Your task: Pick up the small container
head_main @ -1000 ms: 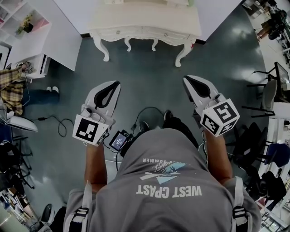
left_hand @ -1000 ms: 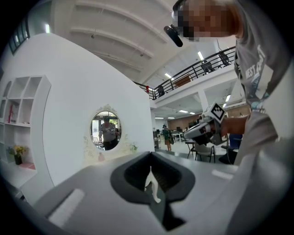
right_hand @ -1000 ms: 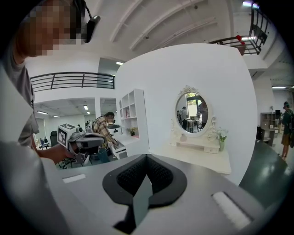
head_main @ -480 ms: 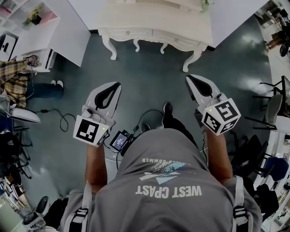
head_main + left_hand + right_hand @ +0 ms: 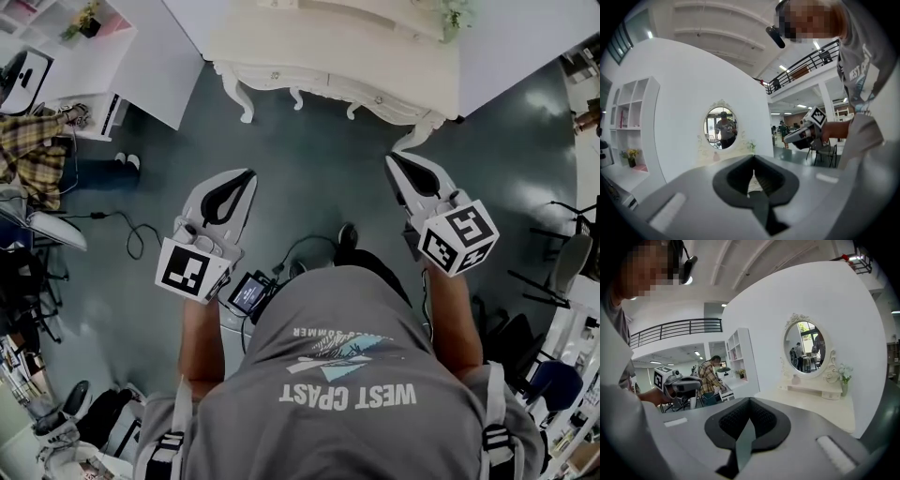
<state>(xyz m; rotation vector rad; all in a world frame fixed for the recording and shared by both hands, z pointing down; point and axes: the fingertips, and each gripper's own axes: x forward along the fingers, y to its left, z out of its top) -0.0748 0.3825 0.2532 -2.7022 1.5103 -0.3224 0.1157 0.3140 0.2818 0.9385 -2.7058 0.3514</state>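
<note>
A small pale container (image 5: pixel 796 379) stands on the white dressing table (image 5: pixel 820 404) under the oval mirror (image 5: pixel 804 350); the left gripper view shows the container (image 5: pixel 716 157) there too. In the head view the dressing table (image 5: pixel 337 47) is at the top, beyond a stretch of dark floor. I hold my left gripper (image 5: pixel 246 175) and my right gripper (image 5: pixel 392 159) out in front at waist height, well short of the table. Both are shut with nothing between the jaws. The left gripper (image 5: pixel 752 161) and right gripper (image 5: pixel 749 401) both point at the table.
A vase of flowers (image 5: pixel 843 380) stands at the table's right end. A white shelf unit (image 5: pixel 103 47) and a person in a plaid shirt (image 5: pixel 33 150) are at the left. Cables (image 5: pixel 122 244) lie on the floor. Chairs (image 5: pixel 562 262) stand at the right.
The dressing table has slid rightward and slightly down in the head view, so it looks nearer. Both grippers stay shut and in the same place before the body.
</note>
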